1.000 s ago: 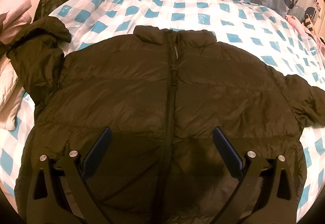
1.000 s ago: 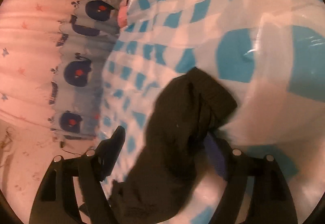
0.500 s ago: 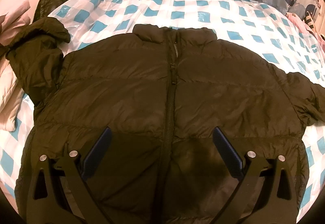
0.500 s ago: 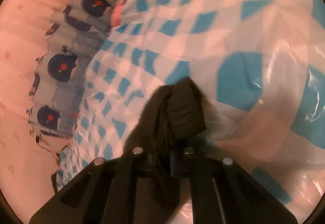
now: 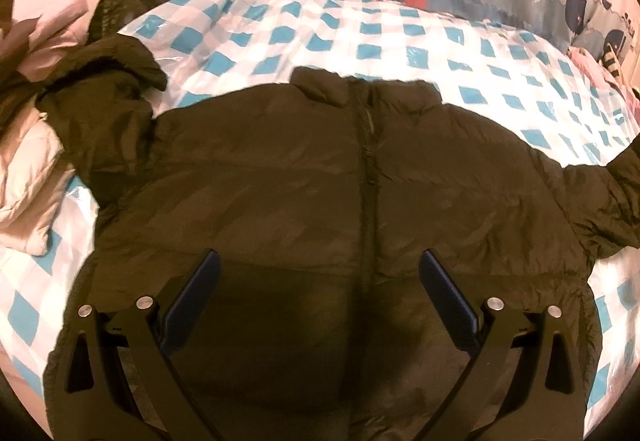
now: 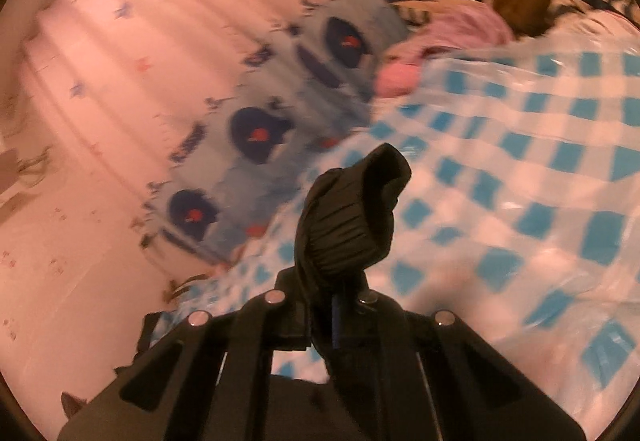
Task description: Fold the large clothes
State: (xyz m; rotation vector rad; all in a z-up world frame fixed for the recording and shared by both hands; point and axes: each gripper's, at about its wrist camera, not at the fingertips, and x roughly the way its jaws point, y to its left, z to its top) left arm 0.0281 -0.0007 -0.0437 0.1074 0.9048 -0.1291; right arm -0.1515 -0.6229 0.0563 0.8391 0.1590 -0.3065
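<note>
Jacket cuff (image 6: 352,225) sits clamped in our right gripper (image 6: 340,305), lifted off the checkered bed (image 6: 560,169). Our left gripper (image 5: 318,305) hangs spread wide over the jacket (image 5: 280,181), which lies flat, zipped, on the bed.

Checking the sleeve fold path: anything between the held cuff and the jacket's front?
Nothing visible. The right gripper is shut on the cuff, lifted off the checked sheet. The jacket front lies flat and bare; the left gripper hangs open over the hem.
</note>
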